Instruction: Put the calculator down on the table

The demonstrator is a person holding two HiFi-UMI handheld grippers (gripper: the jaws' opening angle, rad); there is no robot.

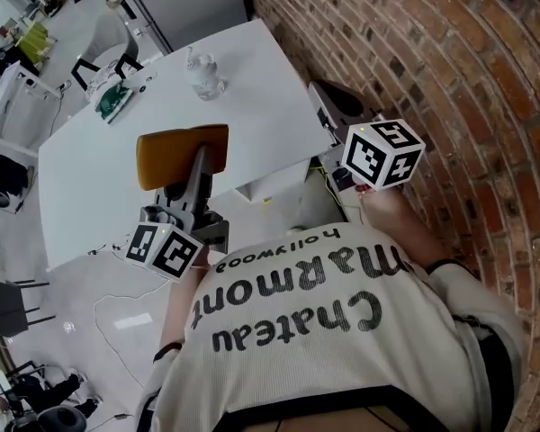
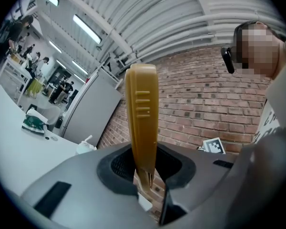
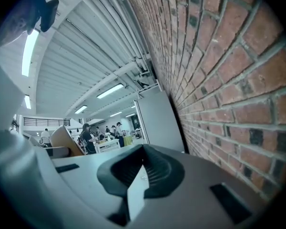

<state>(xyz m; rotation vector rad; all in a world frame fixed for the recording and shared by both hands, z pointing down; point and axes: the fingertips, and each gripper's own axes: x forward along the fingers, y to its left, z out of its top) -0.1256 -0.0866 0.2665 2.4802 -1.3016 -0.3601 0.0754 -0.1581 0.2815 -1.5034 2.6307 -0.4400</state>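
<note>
The calculator (image 1: 182, 156) is a flat mustard-orange slab. My left gripper (image 1: 198, 180) is shut on its lower end and holds it upright above the near edge of the white table (image 1: 261, 88). In the left gripper view the calculator (image 2: 142, 113) stands edge-on and rises from between the jaws of my left gripper (image 2: 146, 175). My right gripper (image 1: 331, 108) hovers by the table's right corner, close to the brick wall (image 1: 432, 61). In the right gripper view the right gripper (image 3: 137, 179) has its jaws together with nothing between them.
A clear spray bottle (image 1: 203, 74) and a green item (image 1: 115, 100) sit on the far part of the table. A white box (image 1: 272, 184) stands under the table's near edge. A black chair (image 1: 13, 304) and cables lie on the floor at left.
</note>
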